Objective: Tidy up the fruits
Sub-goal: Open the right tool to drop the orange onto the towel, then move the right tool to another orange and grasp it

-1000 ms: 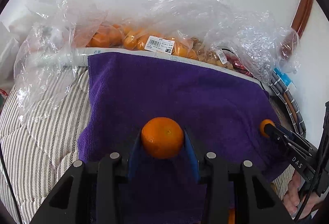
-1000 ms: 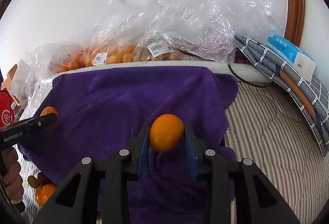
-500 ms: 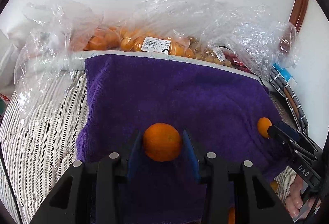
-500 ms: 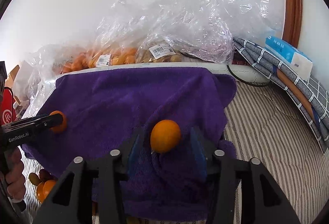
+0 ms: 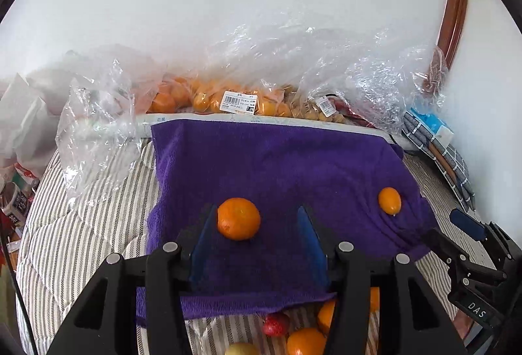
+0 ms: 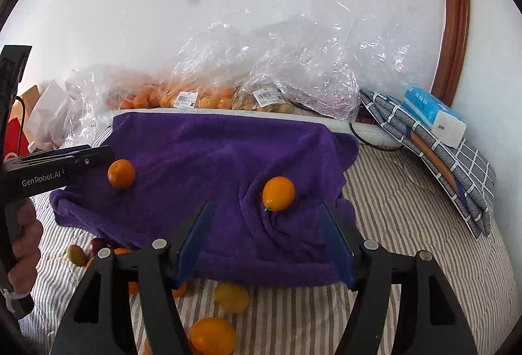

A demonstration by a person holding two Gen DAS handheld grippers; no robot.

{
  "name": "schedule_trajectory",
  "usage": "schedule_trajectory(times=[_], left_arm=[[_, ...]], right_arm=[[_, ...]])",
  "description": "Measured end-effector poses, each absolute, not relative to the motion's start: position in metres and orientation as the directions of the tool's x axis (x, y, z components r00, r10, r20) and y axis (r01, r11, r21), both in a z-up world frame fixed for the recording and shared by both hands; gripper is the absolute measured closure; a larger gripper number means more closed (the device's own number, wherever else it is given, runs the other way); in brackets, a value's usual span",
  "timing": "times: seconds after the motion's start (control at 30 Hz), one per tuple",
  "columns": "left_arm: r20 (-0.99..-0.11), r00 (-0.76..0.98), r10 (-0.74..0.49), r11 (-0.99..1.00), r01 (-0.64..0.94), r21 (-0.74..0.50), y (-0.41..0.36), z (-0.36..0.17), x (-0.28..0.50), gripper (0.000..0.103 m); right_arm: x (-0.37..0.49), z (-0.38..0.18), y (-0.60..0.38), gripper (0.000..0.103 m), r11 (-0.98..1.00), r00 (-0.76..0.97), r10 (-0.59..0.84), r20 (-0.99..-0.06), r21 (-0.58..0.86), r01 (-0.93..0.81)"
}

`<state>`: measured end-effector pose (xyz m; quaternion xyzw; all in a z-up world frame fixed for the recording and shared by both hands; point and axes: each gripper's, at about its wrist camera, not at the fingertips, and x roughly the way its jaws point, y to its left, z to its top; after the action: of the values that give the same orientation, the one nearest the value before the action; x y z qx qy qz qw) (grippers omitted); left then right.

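A purple towel [image 5: 277, 166] lies on the striped bedding. An orange mandarin [image 5: 238, 218] rests on it just ahead of my left gripper [image 5: 257, 236], which is open and empty. A smaller yellow-orange fruit [image 6: 278, 194] sits in a towel fold just ahead of my right gripper [image 6: 266, 236], also open and empty. The same fruit shows in the left wrist view [image 5: 389, 200], and the mandarin in the right wrist view [image 6: 121, 173] beside the left gripper's finger [image 6: 81, 157]. Loose fruits [image 6: 212, 335] lie on the bedding below the towel's near edge.
Clear plastic bags of oranges [image 5: 208, 97] and small brown fruits [image 6: 261, 99] line the wall behind the towel. Folded checked cloth [image 6: 450, 159] with a blue tissue pack [image 6: 430, 113] lies at the right. Cartons and paper bags [image 5: 19, 140] stand at the left.
Both grippers have opened and drawn back. The mandarin and the yellow-orange fruit, held a second ago, now lie free on the towel.
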<state>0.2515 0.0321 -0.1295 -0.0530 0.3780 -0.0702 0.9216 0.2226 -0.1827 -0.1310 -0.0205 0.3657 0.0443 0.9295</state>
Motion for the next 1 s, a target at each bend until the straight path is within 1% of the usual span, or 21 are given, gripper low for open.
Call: schedule_trajectory(times=[0.3, 0.47, 0.6, 0.77, 0.9, 1.0], left_arm=[[-0.693, 0.703, -0.159, 0.986, 0.076, -0.149, 0.045, -0.125, 0.196, 0.054], [-0.702, 0.689, -0.183, 0.982, 0.090, -0.167, 0.050, -0.124, 0.172, 0.054], [-0.711, 0.681, -0.178, 0.983, 0.092, -0.159, 0.049, -0.125, 0.159, 0.054], [-0.716, 0.680, -0.160, 0.986, 0.069, -0.155, 0.055, -0.131, 0.149, 0.054], [-0.727, 0.665, -0.168, 0.982, 0.053, -0.179, 0.066, -0.141, 0.146, 0.054], [-0.740, 0.655, -0.153, 0.984, 0.034, -0.173, 0.074, -0.151, 0.145, 0.054]], right_arm=[[0.182, -0.127, -0.198, 0.035, 0.992, 0.671, 0.109, -0.733, 0.120, -0.031], [0.162, -0.128, -0.199, 0.035, 0.991, 0.644, 0.122, -0.755, 0.131, -0.034], [0.148, -0.125, -0.199, 0.035, 0.989, 0.656, 0.137, -0.743, 0.143, -0.045], [0.141, -0.128, -0.199, 0.035, 0.988, 0.648, 0.140, -0.749, 0.146, -0.045], [0.139, -0.136, -0.198, 0.037, 0.986, 0.631, 0.151, -0.761, 0.157, -0.048], [0.137, -0.142, -0.195, 0.040, 0.989, 0.630, 0.137, -0.764, 0.139, -0.047]])
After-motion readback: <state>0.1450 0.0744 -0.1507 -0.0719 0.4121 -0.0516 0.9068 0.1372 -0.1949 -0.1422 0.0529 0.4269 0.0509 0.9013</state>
